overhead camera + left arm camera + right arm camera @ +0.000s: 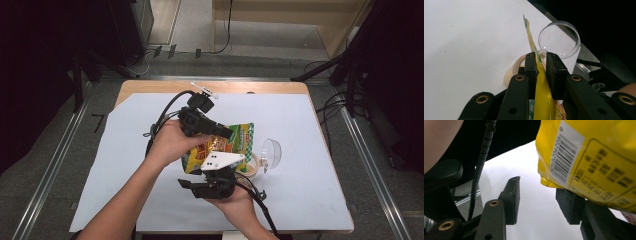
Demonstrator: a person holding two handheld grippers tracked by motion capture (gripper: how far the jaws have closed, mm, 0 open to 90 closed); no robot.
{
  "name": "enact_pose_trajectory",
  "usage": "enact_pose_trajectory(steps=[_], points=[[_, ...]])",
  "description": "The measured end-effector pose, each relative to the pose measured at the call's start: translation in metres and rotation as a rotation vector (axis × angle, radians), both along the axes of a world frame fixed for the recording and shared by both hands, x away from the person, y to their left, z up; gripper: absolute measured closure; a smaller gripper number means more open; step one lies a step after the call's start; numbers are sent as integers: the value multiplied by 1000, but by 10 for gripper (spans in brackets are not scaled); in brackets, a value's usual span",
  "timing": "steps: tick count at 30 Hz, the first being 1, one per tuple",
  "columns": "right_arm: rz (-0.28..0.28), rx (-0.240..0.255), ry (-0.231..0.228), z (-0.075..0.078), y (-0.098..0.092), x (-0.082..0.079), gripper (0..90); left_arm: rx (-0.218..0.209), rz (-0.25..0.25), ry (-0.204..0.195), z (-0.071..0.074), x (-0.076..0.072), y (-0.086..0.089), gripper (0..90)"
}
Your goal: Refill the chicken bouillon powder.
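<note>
A yellow snack bag [236,139] with a green checked top hangs above the white sheet near the table's middle. My left gripper [227,134] comes in from the left and is shut on the bag's edge; in the left gripper view the thin yellow bag [542,100] runs up between the two jaws of that gripper [541,58]. My right gripper [220,170] sits just below the bag, held from the near side. In the right gripper view its jaws [539,187] stand apart with bare sheet between them, and the bag's barcoded corner [599,157] hangs over the right-hand jaw.
A clear plastic cup [271,152] lies on its side right of the bag, seen also as the cup [560,37] beyond the left jaws. A beige ring [255,165] lies beside it. The white sheet [150,200] covers the wooden table; a small white item [205,90] lies at the far edge.
</note>
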State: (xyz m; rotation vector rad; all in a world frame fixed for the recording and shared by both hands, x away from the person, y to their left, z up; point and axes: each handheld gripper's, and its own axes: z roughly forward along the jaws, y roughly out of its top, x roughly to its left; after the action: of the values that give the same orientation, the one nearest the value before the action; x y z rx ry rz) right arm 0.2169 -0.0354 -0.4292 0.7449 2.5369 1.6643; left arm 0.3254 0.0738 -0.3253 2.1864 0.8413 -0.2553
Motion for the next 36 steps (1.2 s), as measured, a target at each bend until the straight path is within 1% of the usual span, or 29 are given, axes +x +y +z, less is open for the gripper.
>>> enact_pose_trajectory(steps=[6, 9, 11, 13, 17, 20, 22, 25, 26, 27, 29, 30, 31, 32, 35, 36], points=[[10, -10, -11, -5, 2, -1, 540, -9, -3, -15, -2, -4, 5, 800], [18, -17, -19, -8, 4, -3, 521, -15, -18, -39, -3, -8, 7, 803], [19, -19, -24, -8, 4, -3, 517, -15, -17, -45, -3, -9, 8, 804], [25, -24, -27, -11, 6, -4, 514, -27, -13, -45, -4, -11, 10, 807], [32, -22, -20, -14, 6, -4, 512, -32, -9, -40, -6, -12, 15, 806], [40, -14, -6, -16, 6, -4, 508, -18, -2, -40, -7, -13, 17, 805], [44, -13, -10, -18, 6, -4, 505, -19, 0, -34, -7, -13, 18, 805], [58, -16, -34, -21, 6, -4, 486, -25, 0, -26, -9, -13, 21, 806], [62, -17, -29, -21, 6, -5, 483, -25, 0, -22, -9, -14, 22, 806], [66, -22, -39, -22, 6, -5, 483, -26, -4, -17, -10, -14, 23, 806], [65, -24, -39, -23, 7, -5, 483, -30, -4, -12, -10, -14, 23, 806], [73, -36, -46, -24, 8, -6, 484, -26, -10, 6, -11, -14, 25, 806], [73, -42, -58, -25, 8, -6, 485, -23, -9, 14, -12, -14, 26, 806], [77, -43, -46, -25, 8, -6, 489, -17, -9, 24, -13, -14, 26, 805], [81, -52, -51, -27, 9, -6, 494, -13, -10, 30, -14, -14, 27, 800], [82, -55, -44, -27, 9, -6, 494, -12, -11, 39, -17, -14, 26, 798]])
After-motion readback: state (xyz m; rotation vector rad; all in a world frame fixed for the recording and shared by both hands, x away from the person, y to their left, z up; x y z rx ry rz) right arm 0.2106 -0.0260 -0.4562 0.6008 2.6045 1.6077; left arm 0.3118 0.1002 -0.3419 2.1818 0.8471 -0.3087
